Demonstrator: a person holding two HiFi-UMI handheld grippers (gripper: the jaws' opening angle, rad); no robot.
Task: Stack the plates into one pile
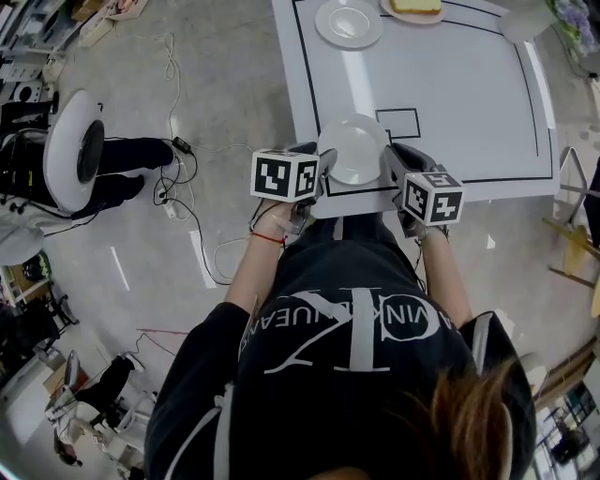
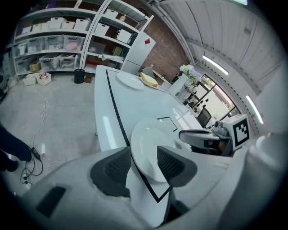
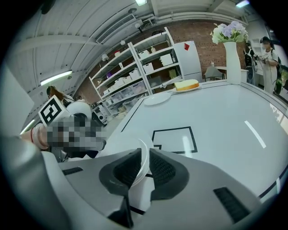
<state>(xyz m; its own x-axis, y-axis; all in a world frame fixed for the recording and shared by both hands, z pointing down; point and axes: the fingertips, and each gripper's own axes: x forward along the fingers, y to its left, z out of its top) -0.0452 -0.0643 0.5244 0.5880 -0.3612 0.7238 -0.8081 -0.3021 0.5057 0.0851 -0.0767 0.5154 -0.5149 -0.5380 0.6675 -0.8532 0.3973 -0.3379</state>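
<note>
A white plate [image 1: 354, 148] lies on the white table [image 1: 469, 103] near its front edge, between my two grippers. My left gripper [image 1: 323, 167] is at the plate's left rim. In the left gripper view its jaws [image 2: 144, 159] stand wide apart around the plate [image 2: 150, 143], open. My right gripper [image 1: 392, 161] is at the right rim. In the right gripper view its pads [image 3: 145, 164] sit close on either side of the thin rim [image 3: 143, 150], slightly parted. A second empty plate [image 1: 349, 22] and a plate with a yellow cake [image 1: 412, 7] stand at the far edge.
A black line frames the tabletop, with a small black square outline [image 1: 403, 122] just beyond the near plate. A vase of flowers [image 3: 233, 54] stands far right. On the floor to the left are cables [image 1: 178, 187] and a round white chair [image 1: 75, 150].
</note>
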